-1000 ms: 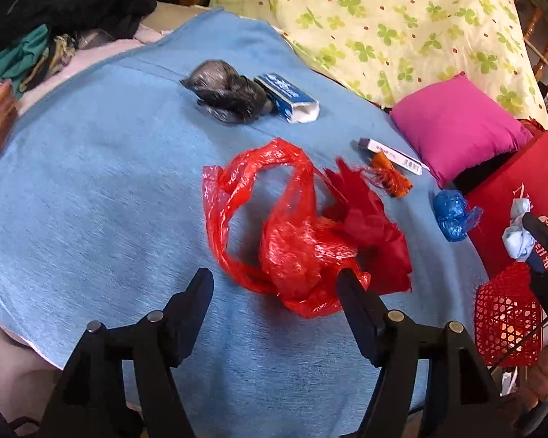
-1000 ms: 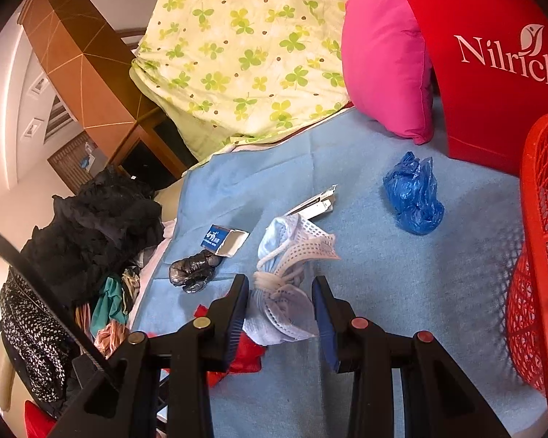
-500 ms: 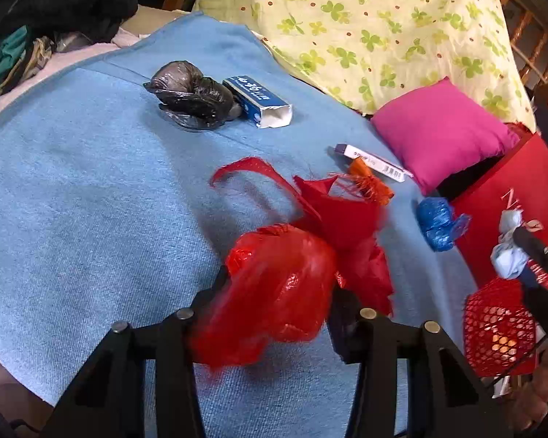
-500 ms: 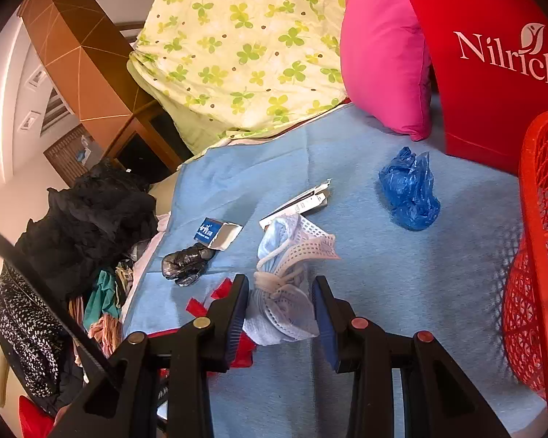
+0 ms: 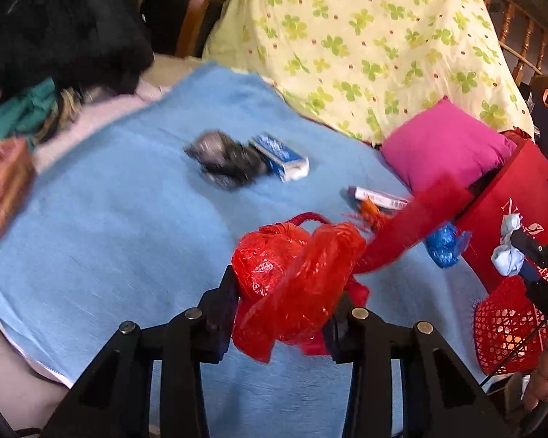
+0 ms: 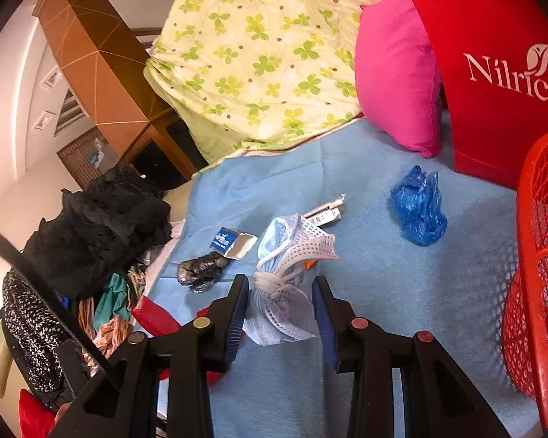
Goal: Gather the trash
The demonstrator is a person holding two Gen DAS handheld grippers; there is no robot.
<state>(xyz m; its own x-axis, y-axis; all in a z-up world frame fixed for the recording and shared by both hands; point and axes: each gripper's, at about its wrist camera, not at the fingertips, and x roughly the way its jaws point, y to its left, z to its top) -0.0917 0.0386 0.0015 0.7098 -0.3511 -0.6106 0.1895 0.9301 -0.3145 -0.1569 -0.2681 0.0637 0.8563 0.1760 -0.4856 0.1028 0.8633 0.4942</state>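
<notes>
Left wrist view shows the left gripper (image 5: 285,303) with its jaws clenched on a crumpled red plastic bag (image 5: 292,281), lifted above the blue blanket (image 5: 109,219); a red strip trails from it toward the red Nilrich bag (image 5: 511,211). From this side the right gripper (image 5: 526,252) appears at the far right edge, carrying a pale blue wad (image 5: 507,252) above the red mesh basket (image 5: 507,328).

Right wrist view gives that wad up close: the right gripper (image 6: 279,310) has its jaws clamped on a bundle of face masks (image 6: 285,292), just beside the basket (image 6: 537,255), whose far side is cut off by the frame. Only this view shows the room wall and wooden cabinet (image 6: 102,65).

Loose on the blanket lie a black bag wad (image 5: 226,162), a blue box (image 5: 279,153), a white tube box (image 5: 378,197), an orange scrap (image 5: 370,213) and a blue plastic wad (image 6: 418,211). Motion blur in the left view smears the black wad and the clothes pile (image 5: 54,36).
</notes>
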